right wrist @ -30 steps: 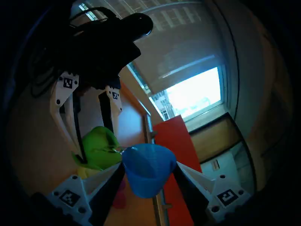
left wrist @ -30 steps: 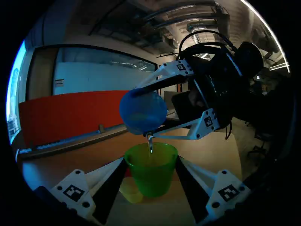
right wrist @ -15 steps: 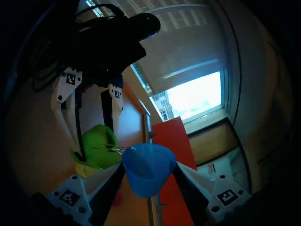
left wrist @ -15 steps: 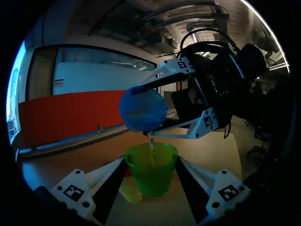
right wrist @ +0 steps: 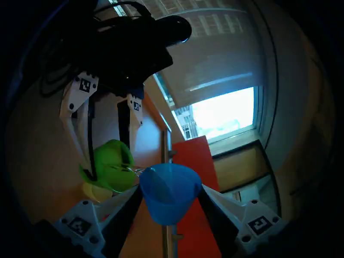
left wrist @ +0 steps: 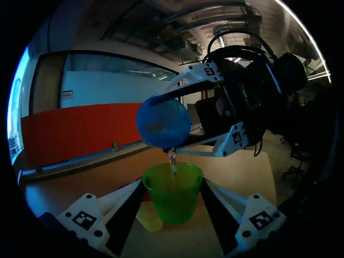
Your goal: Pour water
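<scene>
In the left gripper view my left gripper is shut on an upright green cup. Above it hangs the blue cup, tipped over with its mouth facing the camera, held by the right gripper. A thin stream of water falls from the blue cup's lip into the green cup. In the right gripper view my right gripper is shut on the blue cup, and the green cup sits just left of its rim between the left gripper's fingers.
A small yellow cup stands on the wooden table beside the green cup, with something pinkish behind it. A red wall panel and a ledge run along the table's far side. A bright window shows in the right gripper view.
The blue cup has tipped a little further and the right gripper has rotated slightly. Water keeps streaming into the green cup, which stays still.
</scene>
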Demonstrator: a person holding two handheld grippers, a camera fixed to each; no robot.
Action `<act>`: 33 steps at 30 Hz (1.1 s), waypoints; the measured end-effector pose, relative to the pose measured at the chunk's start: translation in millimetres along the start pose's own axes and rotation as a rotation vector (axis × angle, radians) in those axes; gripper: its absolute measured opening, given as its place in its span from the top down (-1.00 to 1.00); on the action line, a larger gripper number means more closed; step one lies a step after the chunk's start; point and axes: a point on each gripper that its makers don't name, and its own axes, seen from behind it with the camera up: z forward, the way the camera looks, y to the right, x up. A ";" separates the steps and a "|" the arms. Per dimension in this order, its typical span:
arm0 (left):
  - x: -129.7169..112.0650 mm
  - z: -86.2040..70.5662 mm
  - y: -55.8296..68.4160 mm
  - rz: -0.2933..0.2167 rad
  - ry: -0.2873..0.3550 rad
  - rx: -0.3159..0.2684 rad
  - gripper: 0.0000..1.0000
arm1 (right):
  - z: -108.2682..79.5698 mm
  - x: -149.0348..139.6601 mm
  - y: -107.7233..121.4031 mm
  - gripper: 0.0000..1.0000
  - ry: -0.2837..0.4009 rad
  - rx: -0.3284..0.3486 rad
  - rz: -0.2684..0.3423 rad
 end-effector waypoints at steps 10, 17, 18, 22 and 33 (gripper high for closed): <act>-0.3 -0.5 2.7 0.003 -0.002 -0.004 -0.74 | -0.2 0.6 0.9 -0.81 0.002 -0.002 -0.032; -2.6 0.0 2.9 0.002 -0.006 -0.005 -0.75 | -0.8 -1.2 3.3 -0.81 -0.006 -0.003 -0.063; -2.8 0.1 2.9 0.002 -0.006 -0.005 -0.74 | -0.9 -1.6 3.3 -0.81 -0.007 -0.003 -0.068; -2.8 0.8 3.5 0.002 -0.005 -0.005 -0.75 | -1.1 -2.7 3.5 -0.81 -0.009 -0.003 -0.080; -3.6 2.4 5.4 0.005 -0.009 -0.013 -0.74 | -0.2 -4.7 4.6 -0.81 -0.013 -0.009 -0.125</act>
